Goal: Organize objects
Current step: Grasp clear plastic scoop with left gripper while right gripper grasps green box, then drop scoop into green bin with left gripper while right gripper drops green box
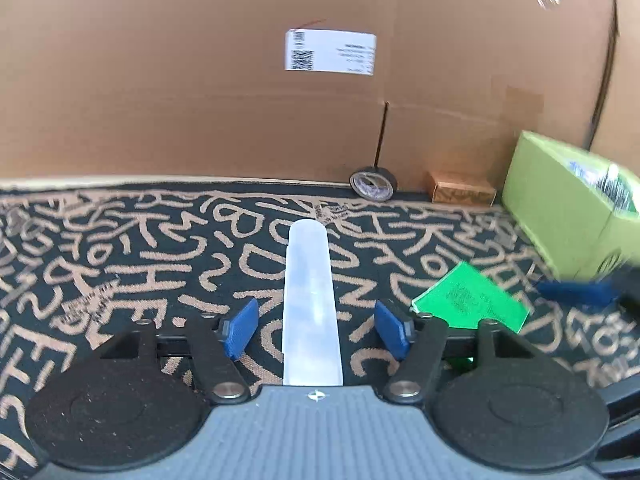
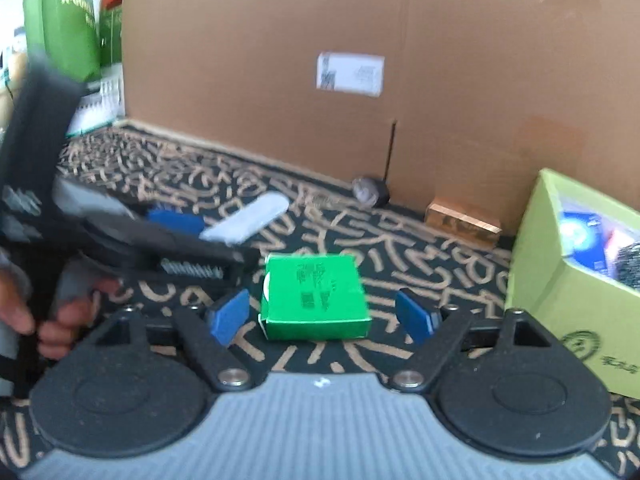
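Grippers both stood with jaws apart over a black carpet patterned with tan letter-like marks.

Left gripper: pointed forward and downward toward 12 o'clock, blue pads spread to a moderate width. A translucent white tube-shaped case lay lengthwise on the carpet between the pads, rounded end toward 12 o'clock. Gaps showed on both sides of it; neither pad touched it.

Right gripper: same downward tilt, jaws wide. A small green box with dark print lay flat on the carpet between its blue pads, clear of both. In the left wrist view the same green box sat at about 3 o'clock from the left gripper's right pad, and a blurred blue pad of the right gripper showed near the right edge.

In the right wrist view a hand gripped the left gripper's handle at 9 o'clock, fingers curled round it; the tool body was blurred.

Surroundings: large cardboard box with a white shipping label stood along the far side at 12 o'clock. A roll of dark tape leaned at its base, a small brown box just beside the roll. A lime-green carton, open on top with packaged items inside, stood at 3 o'clock.
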Demonstrator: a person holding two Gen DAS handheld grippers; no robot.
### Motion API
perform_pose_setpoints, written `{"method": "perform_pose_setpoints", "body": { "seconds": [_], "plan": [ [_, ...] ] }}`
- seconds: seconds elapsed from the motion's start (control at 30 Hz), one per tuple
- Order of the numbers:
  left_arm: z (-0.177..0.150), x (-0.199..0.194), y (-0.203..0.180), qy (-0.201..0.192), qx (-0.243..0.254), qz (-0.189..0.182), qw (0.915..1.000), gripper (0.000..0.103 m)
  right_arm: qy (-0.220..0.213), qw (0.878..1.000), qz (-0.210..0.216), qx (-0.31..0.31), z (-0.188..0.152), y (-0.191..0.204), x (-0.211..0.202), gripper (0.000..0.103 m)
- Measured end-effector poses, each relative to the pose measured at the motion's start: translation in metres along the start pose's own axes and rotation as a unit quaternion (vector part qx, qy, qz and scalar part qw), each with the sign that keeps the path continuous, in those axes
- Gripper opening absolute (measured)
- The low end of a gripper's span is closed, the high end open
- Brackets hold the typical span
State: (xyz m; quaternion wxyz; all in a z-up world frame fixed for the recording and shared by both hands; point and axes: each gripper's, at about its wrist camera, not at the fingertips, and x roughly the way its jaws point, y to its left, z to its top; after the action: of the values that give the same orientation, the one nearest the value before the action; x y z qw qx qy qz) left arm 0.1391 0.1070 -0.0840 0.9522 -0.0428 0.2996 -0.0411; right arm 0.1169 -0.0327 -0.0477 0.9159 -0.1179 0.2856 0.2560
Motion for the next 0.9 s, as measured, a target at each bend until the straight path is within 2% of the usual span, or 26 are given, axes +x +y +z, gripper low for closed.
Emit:
{"method": "perform_pose_setpoints", "body": {
  "seconds": [0.13, 0.17, 0.2, 0.23, 0.27, 0.3, 0.4, 0.5, 0.53, 0.6, 0.67, 0.73, 0.87, 0.9],
  "plan": [
    [0.0, 0.001, 0.004, -0.003, -0.004, 0.0, 1.0, 0.067, 0.022, 0.999, 0.006, 0.022, -0.006, -0.006, 0.025, 0.078],
    [0.0, 0.001, 0.003, -0.003, 0.001, 0.002, 1.0, 0.065, 0.026, 0.999, 0.013, 0.033, -0.006, -0.01, 0.026, 0.062],
    [0.0, 0.002, 0.001, -0.002, 0.009, 0.006, 0.9999, 0.061, 0.023, 0.998, 0.022, 0.045, -0.005, -0.014, 0.025, 0.061],
    [0.0, 0.002, 0.0, -0.002, 0.019, 0.008, 0.9998, 0.05, 0.025, 0.998, 0.02, 0.055, -0.006, -0.018, 0.022, 0.061],
    [0.0, 0.002, -0.001, -0.002, 0.024, 0.005, 0.9997, 0.044, 0.032, 0.997, 0.015, 0.061, -0.008, -0.021, 0.018, 0.061],
    [0.0, 0.001, -0.002, -0.002, 0.028, -0.003, 0.9996, 0.035, 0.037, 0.997, 0.011, 0.062, -0.01, -0.023, 0.018, 0.061],
    [-0.001, -0.001, -0.011, 0.003, 0.059, -0.037, 0.9976, 0.034, 0.05, 0.997, -0.007, 0.065, -0.029, -0.028, -0.011, 0.061],
    [-0.007, -0.007, -0.03, 0.015, 0.08, -0.103, 0.9913, 0.033, 0.056, 0.994, -0.022, 0.092, -0.053, -0.036, -0.048, 0.061],
    [-0.008, -0.01, -0.038, 0.018, 0.085, -0.113, 0.9898, 0.033, 0.055, 0.993, -0.024, 0.101, -0.06, -0.039, -0.059, 0.061],
    [-0.01, -0.013, -0.053, 0.014, 0.104, -0.101, 0.9894, 0.034, 0.056, 0.993, -0.032, 0.103, -0.07, -0.04, -0.073, 0.063],
    [-0.01, -0.009, -0.063, 0.017, 0.124, -0.076, 0.9893, 0.044, 0.052, 0.994, -0.042, 0.09, -0.072, -0.04, -0.076, 0.069],
    [-0.009, -0.006, -0.069, 0.016, 0.126, -0.055, 0.9904, 0.062, 0.048, 0.995, -0.042, 0.083, -0.069, -0.041, -0.072, 0.069],
    [-0.007, 0.0, -0.07, 0.017, 0.126, -0.044, 0.9909, 0.065, 0.043, 0.996, -0.037, 0.075, -0.065, -0.039, -0.062, 0.067],
    [-0.007, -0.001, -0.069, 0.019, 0.127, -0.046, 0.9906, 0.06, 0.043, 0.996, -0.038, 0.073, -0.067, -0.038, -0.06, 0.064]
  ]
}}
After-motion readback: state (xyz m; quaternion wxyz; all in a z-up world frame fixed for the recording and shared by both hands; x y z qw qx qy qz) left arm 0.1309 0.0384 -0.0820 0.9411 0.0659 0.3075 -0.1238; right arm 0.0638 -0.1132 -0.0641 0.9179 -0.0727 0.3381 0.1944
